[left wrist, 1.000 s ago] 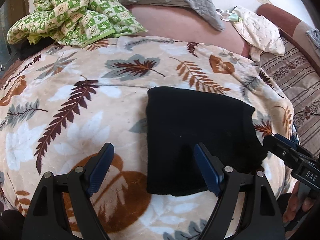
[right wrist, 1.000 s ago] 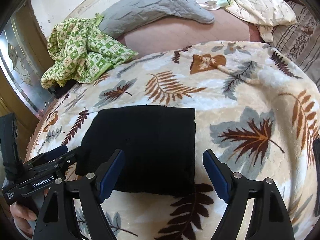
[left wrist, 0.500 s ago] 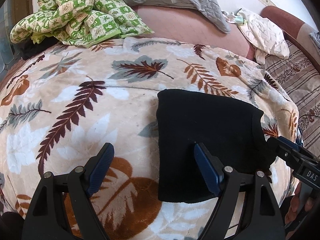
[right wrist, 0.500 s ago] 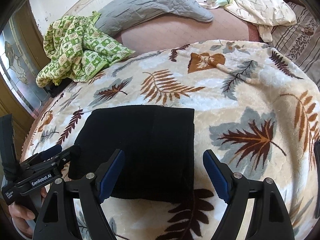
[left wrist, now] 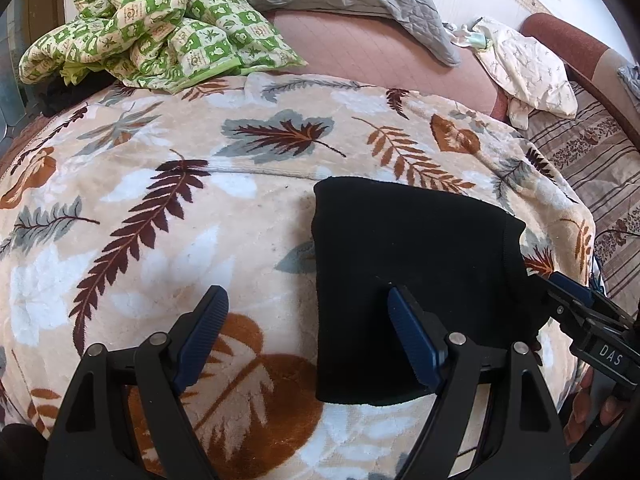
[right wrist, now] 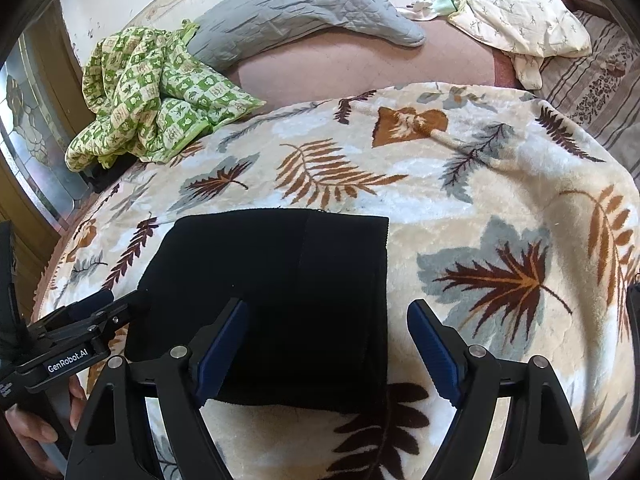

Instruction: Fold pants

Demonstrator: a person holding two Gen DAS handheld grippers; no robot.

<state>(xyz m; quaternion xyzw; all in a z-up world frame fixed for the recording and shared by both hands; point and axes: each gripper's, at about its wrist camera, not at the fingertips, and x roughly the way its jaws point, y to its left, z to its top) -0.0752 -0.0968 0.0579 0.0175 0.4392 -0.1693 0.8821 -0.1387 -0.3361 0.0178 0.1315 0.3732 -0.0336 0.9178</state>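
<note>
Folded black pants point(left wrist: 412, 280) lie flat — leaf-print blanket point(left wrist: 160, 200) beneath.

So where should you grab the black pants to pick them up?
Probably by the near edge of the pants, coming from the front with both open grippers, the left gripper and the right gripper. The pants lie flat as a folded rectangle on the blanket, so the layers bunch at that thick near edge and can be pinched together.
</note>
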